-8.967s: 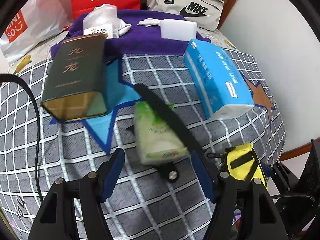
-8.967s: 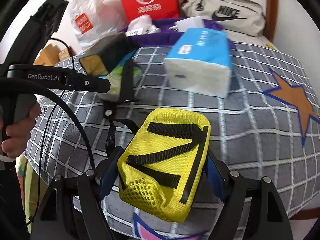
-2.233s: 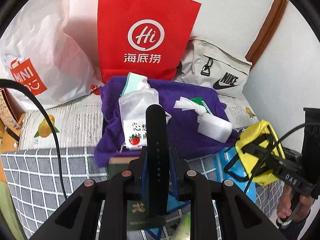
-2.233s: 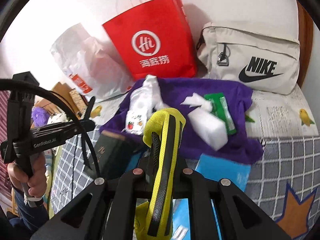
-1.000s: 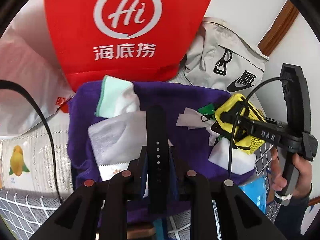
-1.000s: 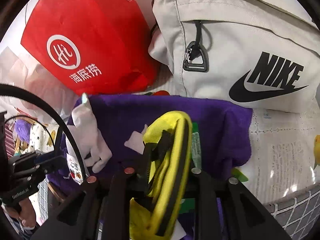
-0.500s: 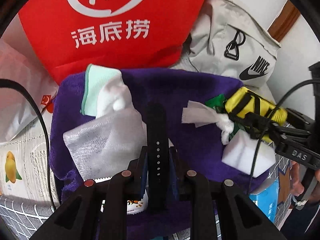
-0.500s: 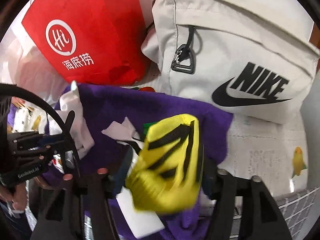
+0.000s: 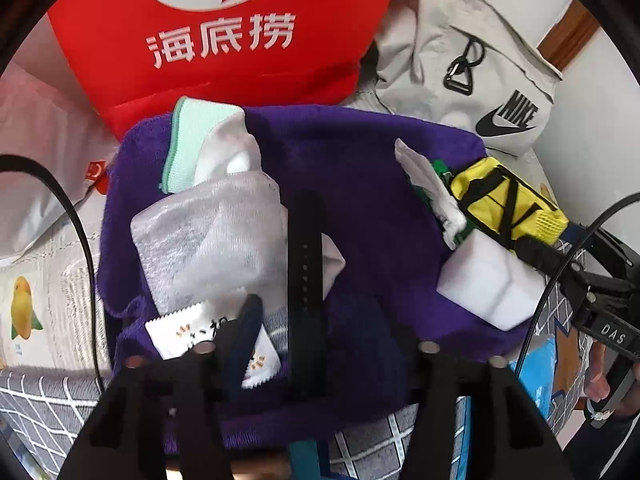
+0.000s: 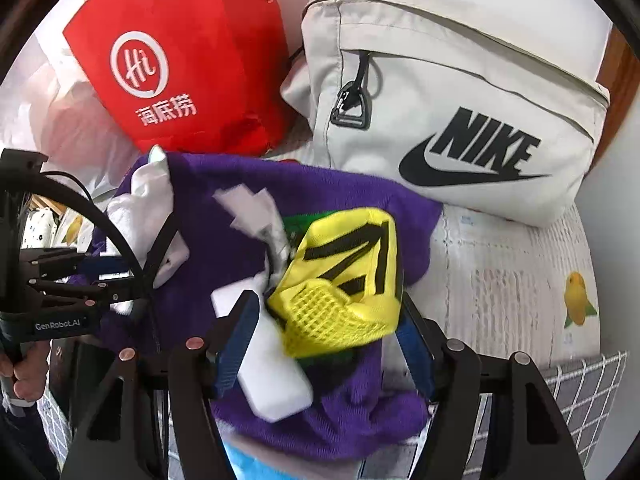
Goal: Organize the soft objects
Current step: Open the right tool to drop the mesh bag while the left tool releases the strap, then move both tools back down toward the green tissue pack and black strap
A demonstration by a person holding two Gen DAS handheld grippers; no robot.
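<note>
Yellow pouch (image 10: 344, 276) dropped on purple towel (image 10: 224, 216), mid frame; right hand-held gripper (image 10: 324, 344) spread. Black strap (image 9: 306, 280) laid on towel; left hand-held gripper (image 9: 320, 344) spread. More sorting likely left.

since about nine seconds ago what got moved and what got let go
The yellow pouch and the black strap were carried from the checked bedcover up onto the purple towel. Both the right gripper and the left gripper have opened and released them. The red bag and Nike bag stayed put.

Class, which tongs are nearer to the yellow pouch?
Right. The right tongs stand open around the yellow pouch; the left tongs are off to its left, over the purple towel.
</note>
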